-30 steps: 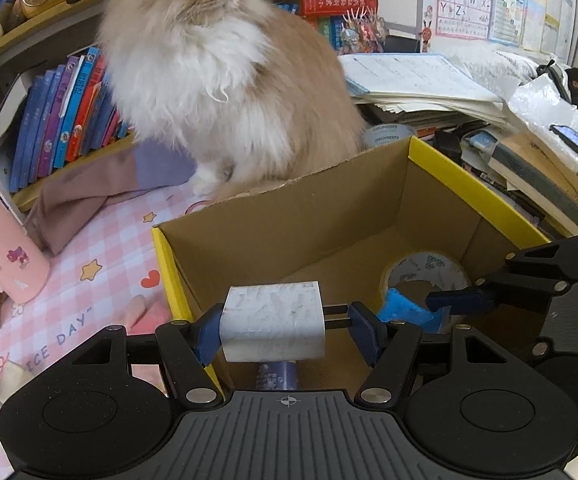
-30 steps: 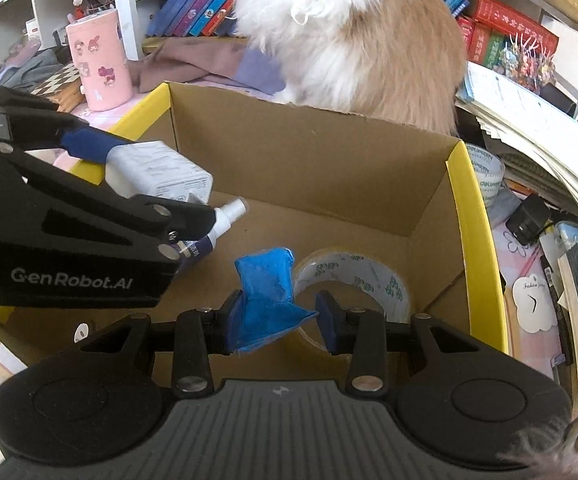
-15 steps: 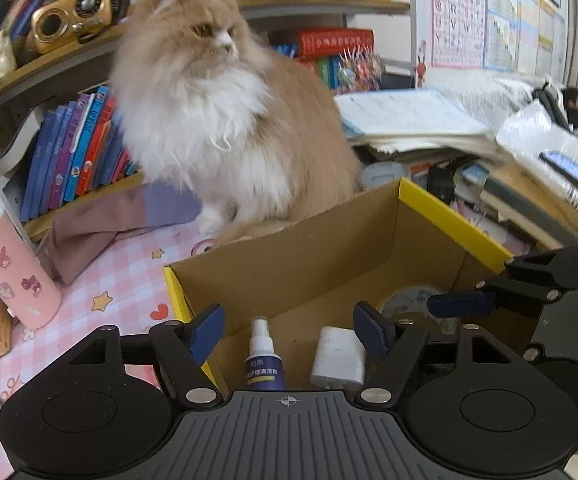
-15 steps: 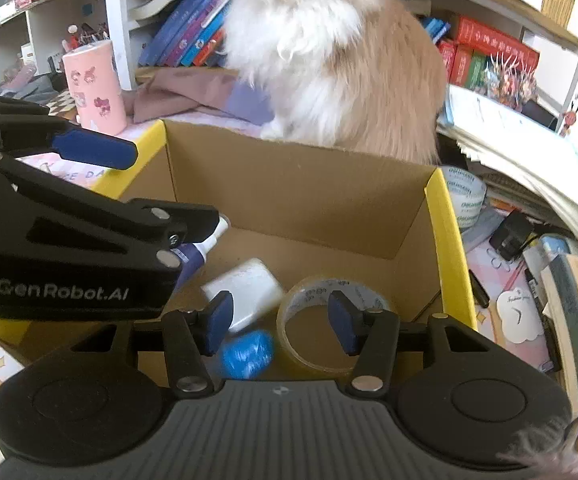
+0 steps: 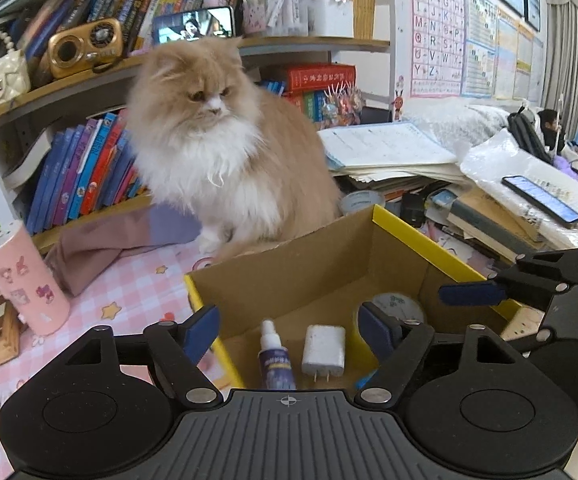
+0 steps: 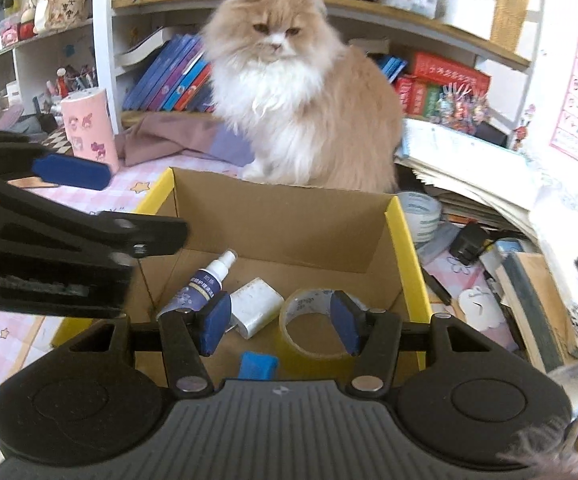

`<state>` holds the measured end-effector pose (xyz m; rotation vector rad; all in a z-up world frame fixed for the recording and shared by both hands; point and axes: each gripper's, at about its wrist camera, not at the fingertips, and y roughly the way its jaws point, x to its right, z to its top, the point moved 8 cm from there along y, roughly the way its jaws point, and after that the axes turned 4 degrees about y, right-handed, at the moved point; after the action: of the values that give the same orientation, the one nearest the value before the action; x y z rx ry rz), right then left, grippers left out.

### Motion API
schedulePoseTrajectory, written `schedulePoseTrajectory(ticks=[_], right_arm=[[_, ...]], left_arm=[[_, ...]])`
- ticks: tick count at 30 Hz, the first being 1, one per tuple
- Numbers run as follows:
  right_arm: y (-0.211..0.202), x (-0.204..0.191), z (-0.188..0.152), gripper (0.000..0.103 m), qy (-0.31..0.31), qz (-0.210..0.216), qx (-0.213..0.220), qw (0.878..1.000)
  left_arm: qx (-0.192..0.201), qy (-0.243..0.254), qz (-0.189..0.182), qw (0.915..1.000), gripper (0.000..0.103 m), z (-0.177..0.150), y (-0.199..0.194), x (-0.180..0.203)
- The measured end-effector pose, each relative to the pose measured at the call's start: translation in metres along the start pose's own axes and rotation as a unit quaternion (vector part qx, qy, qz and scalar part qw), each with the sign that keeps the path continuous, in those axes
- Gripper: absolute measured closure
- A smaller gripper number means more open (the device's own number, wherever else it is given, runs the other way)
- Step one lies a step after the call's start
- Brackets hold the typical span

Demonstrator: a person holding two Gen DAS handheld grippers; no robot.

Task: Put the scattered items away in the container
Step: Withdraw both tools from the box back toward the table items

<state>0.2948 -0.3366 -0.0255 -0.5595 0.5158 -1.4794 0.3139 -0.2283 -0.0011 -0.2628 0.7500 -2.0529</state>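
Right wrist view: box (image 6: 407, 240) is seen below both grippers; left gripper (image 5: 289, 326) opening, empty; right gripper (image 6: 281, 320) apart, empty.

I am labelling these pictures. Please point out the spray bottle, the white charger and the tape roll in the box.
spray bottle (image 6: 205, 284): right wrist view, on its dark label.
white charger (image 6: 258, 306): right wrist view, on its top face.
tape roll (image 6: 309, 300): right wrist view, on its far rim.
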Motion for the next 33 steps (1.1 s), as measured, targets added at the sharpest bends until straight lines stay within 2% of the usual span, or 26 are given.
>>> schedulePoseTrajectory(ticks=[9,17,25,33], right_arm=[[-0.046,-0.010,-0.020,0.048,0.046,-0.041,0.035,0.997],[-0.082,-0.038,-0.049,0.048,0.080,-0.074,0.049,0.993],[-0.112,-0.081,-0.094,0.048,0.105,-0.082,0.033,0.990],[-0.133,-0.111,-0.126,0.048,0.110,-0.089,0.014,0.990]], left_arm=[[0.020,-0.008,-0.014,0.9997,0.022,-0.020,-0.048,-0.010],[0.025,-0.005,-0.028,0.9993,0.022,-0.052,-0.094,-0.019],[0.000,0.004,-0.038,0.9993,0.022,-0.101,-0.130,-0.025],[-0.023,0.003,-0.032,0.9992,0.022,-0.143,-0.151,-0.028]])
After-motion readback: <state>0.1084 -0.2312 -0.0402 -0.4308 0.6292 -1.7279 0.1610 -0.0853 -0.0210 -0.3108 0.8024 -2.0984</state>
